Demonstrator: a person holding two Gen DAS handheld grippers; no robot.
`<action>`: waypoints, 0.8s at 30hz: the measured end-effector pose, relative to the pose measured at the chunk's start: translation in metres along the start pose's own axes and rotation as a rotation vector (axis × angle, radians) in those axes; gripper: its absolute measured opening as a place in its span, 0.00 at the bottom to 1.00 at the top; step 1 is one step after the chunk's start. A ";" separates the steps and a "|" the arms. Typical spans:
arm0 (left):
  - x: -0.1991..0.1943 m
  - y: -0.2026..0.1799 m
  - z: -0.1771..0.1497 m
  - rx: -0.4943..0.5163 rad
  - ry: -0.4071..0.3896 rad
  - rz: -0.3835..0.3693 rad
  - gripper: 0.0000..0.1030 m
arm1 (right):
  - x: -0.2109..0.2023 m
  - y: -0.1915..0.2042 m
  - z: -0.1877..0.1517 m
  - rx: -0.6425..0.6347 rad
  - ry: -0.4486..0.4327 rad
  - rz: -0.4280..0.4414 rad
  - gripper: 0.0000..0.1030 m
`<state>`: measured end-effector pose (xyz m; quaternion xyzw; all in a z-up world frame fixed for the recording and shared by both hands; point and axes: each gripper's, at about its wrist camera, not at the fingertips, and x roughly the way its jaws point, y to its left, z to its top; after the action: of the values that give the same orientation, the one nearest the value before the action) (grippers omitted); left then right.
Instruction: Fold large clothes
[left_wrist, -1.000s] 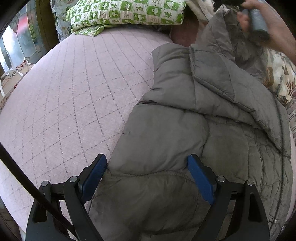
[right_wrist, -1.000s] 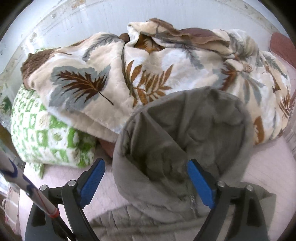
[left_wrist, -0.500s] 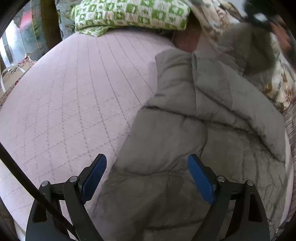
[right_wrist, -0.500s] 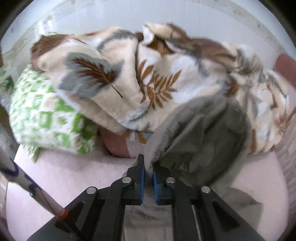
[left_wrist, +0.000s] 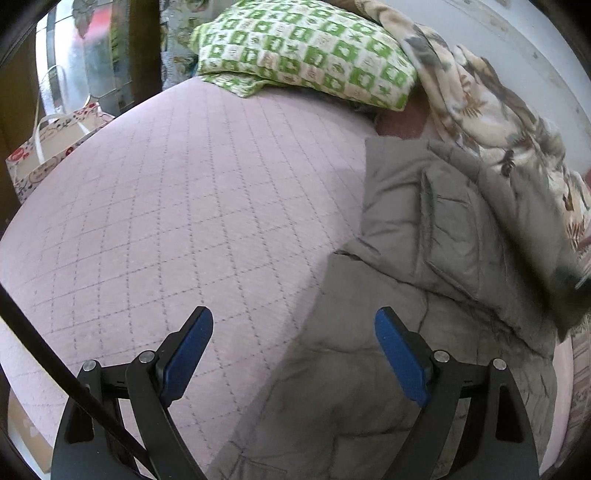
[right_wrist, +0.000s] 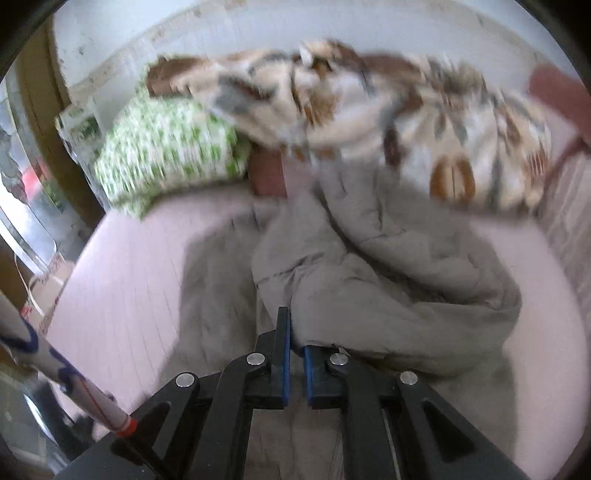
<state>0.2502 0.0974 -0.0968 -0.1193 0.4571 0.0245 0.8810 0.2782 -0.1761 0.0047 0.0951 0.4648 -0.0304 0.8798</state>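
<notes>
A grey quilted jacket (left_wrist: 424, 229) lies on the pink quilted bed (left_wrist: 184, 206), on its right half. My left gripper (left_wrist: 293, 317) hovers open above the jacket's left edge; its left finger is over bare bed, its right finger over grey cloth, and nothing is between the pads. In the right wrist view the picture is blurred by motion. My right gripper (right_wrist: 295, 339) is shut on the hood end of the jacket (right_wrist: 388, 280), whose cloth is doubled back toward me over the body. In the left wrist view that lifted part shows as a grey blur (left_wrist: 546, 258) at the right edge.
A green-and-white checked pillow (left_wrist: 306, 48) and a leaf-print blanket (left_wrist: 491, 122) lie heaped at the head of the bed against the wall. A floral paper bag (left_wrist: 48, 147) stands beside the bed at the left. The bed's left half shows bare pink cover.
My right gripper closed on the hood and pulled it back toward me over the jacket. My left gripper stayed open and drifted left, so the jacket now sits further right in its view.
</notes>
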 end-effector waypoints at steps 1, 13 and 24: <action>0.000 0.001 -0.001 -0.002 0.000 0.003 0.86 | 0.013 -0.004 -0.007 0.024 0.020 -0.009 0.06; -0.001 -0.004 0.000 0.022 -0.010 0.024 0.86 | 0.105 -0.013 -0.009 0.097 0.129 -0.105 0.08; -0.003 -0.005 -0.003 0.029 -0.022 0.028 0.86 | 0.004 -0.023 -0.035 0.001 -0.002 -0.078 0.49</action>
<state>0.2472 0.0918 -0.0948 -0.0999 0.4492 0.0316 0.8872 0.2488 -0.1916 -0.0216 0.0772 0.4673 -0.0651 0.8783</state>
